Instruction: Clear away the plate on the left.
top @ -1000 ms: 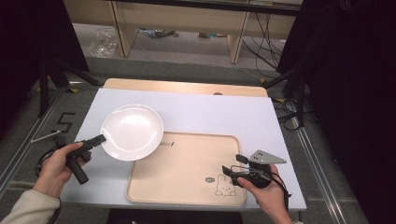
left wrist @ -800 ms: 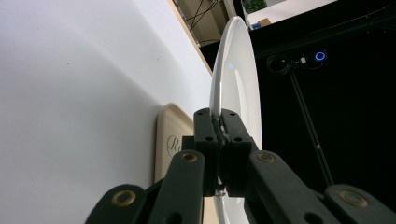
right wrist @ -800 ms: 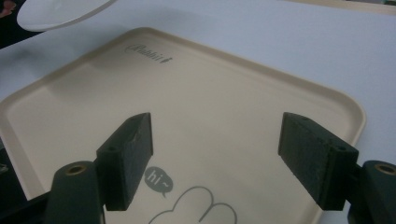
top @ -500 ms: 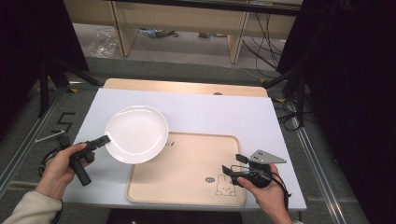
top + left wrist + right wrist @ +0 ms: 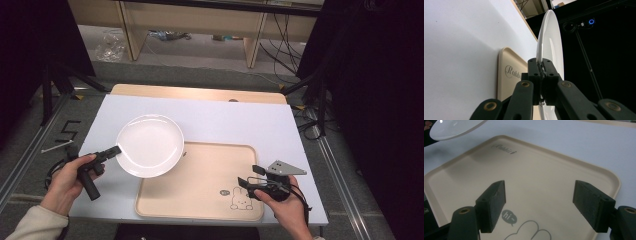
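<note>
A white round plate [image 5: 150, 145] hangs above the table, overlapping the near-left corner of the beige tray [image 5: 200, 200]. My left gripper [image 5: 114, 150] is shut on the plate's left rim; in the left gripper view the black jaws pinch the plate [image 5: 547, 45] edge-on at the left gripper [image 5: 542, 65]. My right gripper [image 5: 254, 175] rests at the tray's right side, near the rabbit drawing [image 5: 241, 199]. In the right gripper view the right gripper [image 5: 539, 201] stands open over the tray [image 5: 554, 177], nothing between its pads, with the plate [image 5: 454, 128] at the top left.
The tray lies on a white table top [image 5: 240, 122] with a wooden strip [image 5: 200, 93] along the far edge. Bare white surface lies beyond the tray. Shelving legs and cables stand on the floor behind; dark curtains flank both sides.
The left gripper has carried the plate to the right and slightly nearer, so it now overlaps the tray's corner. The right gripper has stayed put.
</note>
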Demonstrator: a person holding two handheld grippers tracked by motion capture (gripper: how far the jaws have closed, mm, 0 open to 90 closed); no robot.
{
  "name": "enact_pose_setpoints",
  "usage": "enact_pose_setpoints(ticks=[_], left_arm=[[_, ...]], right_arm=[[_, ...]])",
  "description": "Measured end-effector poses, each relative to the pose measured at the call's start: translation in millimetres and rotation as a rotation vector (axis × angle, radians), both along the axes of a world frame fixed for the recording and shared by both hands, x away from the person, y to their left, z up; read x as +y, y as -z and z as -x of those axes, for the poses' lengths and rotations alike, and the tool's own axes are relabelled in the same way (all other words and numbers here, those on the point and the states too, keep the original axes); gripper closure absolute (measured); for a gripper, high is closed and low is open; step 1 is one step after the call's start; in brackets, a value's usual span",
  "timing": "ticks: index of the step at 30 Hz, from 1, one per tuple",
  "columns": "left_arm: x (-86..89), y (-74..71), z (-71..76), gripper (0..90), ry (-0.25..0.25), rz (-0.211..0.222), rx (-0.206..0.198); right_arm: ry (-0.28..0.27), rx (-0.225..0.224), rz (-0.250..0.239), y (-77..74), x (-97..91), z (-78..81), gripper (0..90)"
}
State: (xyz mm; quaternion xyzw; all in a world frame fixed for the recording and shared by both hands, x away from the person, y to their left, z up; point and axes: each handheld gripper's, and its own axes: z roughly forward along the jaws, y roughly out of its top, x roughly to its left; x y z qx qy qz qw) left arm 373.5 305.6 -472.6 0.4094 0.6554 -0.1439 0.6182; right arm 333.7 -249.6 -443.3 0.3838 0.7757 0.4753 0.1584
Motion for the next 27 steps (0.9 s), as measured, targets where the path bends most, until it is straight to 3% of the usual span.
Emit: enact_pose_setpoints(ticks=[5, 6, 7, 11, 12, 15, 17, 26, 27], left_arm=[[-3.9, -0.6, 1.2, 86.5, 0.013, 0.0, -0.004], [-5.0, -0.7, 1.5, 86.5, 0.014, 0.0, -0.004], [-6.1, -0.8, 1.6, 86.5, 0.02, 0.001, -0.006], [-10.8, -0.9, 1.6, 86.5, 0.037, 0.007, -0.003], [-11.4, -0.7, 1.7, 86.5, 0.039, 0.005, -0.004], [-14.0, -0.7, 1.7, 86.5, 0.041, 0.008, -0.006], [-15.3, -0.7, 1.9, 86.5, 0.042, 0.012, -0.005], [-22.0, -1.0, 2.6, 86.5, 0.068, 0.007, -0.002], [-22.6, -1.0, 2.7, 86.5, 0.069, 0.006, -0.001]], right_arm=[[-0.001, 0.011, 0.0, -0.8, -0.5, 0.9, 27.2], [-0.007, 0.032, -0.014, -0.6, 0.5, 1.4, 27.2], [-0.002, 0.011, 0.001, -0.8, -0.5, 1.0, 27.3], [-0.003, 0.011, 0.0, -0.9, -0.4, 0.9, 27.2], [-0.006, 0.033, -0.016, -0.7, 0.6, 1.5, 27.2], [-0.002, 0.01, 0.0, -0.8, -0.5, 0.8, 27.2], [-0.008, 0.032, -0.016, -0.6, 0.6, 1.3, 27.2], [-0.003, 0.011, 0.0, -0.9, -0.4, 0.9, 27.3], [-0.007, 0.034, -0.016, -0.7, 0.7, 1.5, 27.2]])
